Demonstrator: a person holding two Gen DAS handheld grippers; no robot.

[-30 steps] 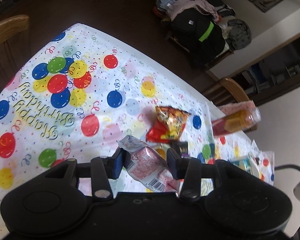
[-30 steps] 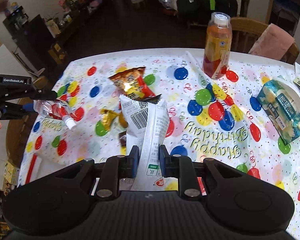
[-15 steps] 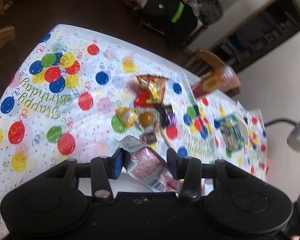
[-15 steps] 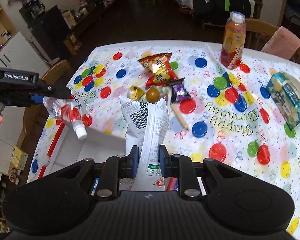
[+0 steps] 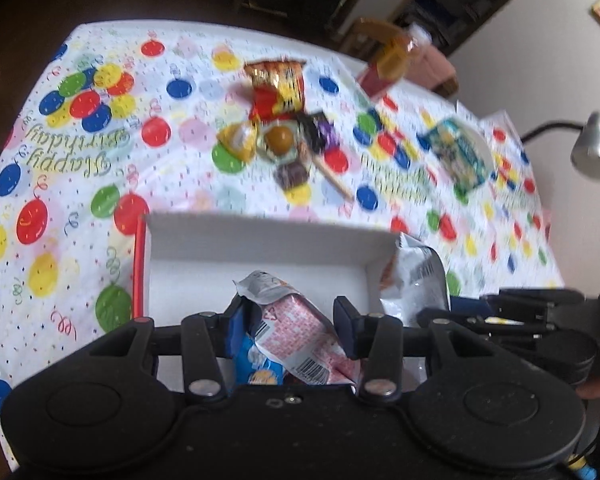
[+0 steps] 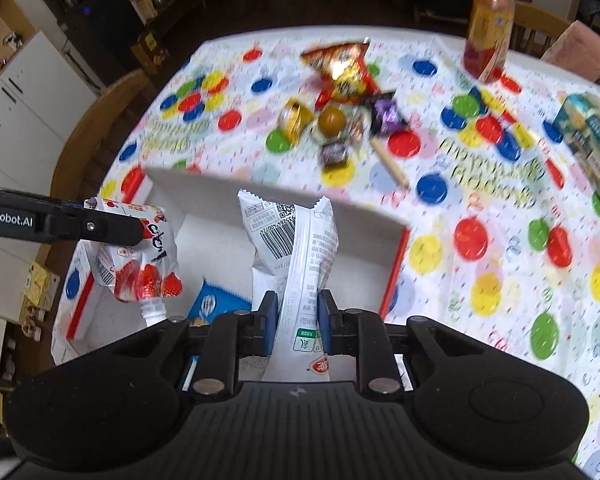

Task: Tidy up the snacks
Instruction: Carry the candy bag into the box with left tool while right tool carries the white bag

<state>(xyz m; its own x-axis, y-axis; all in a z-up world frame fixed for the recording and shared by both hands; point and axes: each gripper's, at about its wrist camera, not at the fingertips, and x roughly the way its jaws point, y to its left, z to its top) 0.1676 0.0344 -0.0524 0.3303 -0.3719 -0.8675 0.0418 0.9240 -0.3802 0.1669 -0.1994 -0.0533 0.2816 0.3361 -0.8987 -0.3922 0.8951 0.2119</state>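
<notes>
A white box with red edges (image 5: 260, 248) (image 6: 364, 240) lies open on the balloon tablecloth near me. My left gripper (image 5: 290, 328) is shut on a pink strawberry pouch (image 5: 300, 332) (image 6: 140, 256), held over the box. My right gripper (image 6: 298, 320) is shut on a white snack packet with a barcode (image 6: 292, 248) (image 5: 420, 276), also over the box. A blue packet (image 6: 216, 304) (image 5: 256, 364) lies inside the box. Loose snacks sit beyond: a red-yellow chip bag (image 5: 278, 88) (image 6: 344, 68), a round brown sweet (image 5: 280, 138) (image 6: 332, 120) and small wrapped candies (image 6: 384, 114).
An orange drink bottle (image 6: 488, 20) stands at the far edge. A teal packet (image 6: 592, 140) (image 5: 458, 154) lies on a plate at the right. A wooden stick (image 6: 388, 162) lies by the candies. Wooden chairs surround the table; a desk lamp (image 5: 592, 148) is at the right.
Both grippers pulled back toward the near table edge with their packets; the white box has come into view beneath them, and the loose snacks now lie farther away.
</notes>
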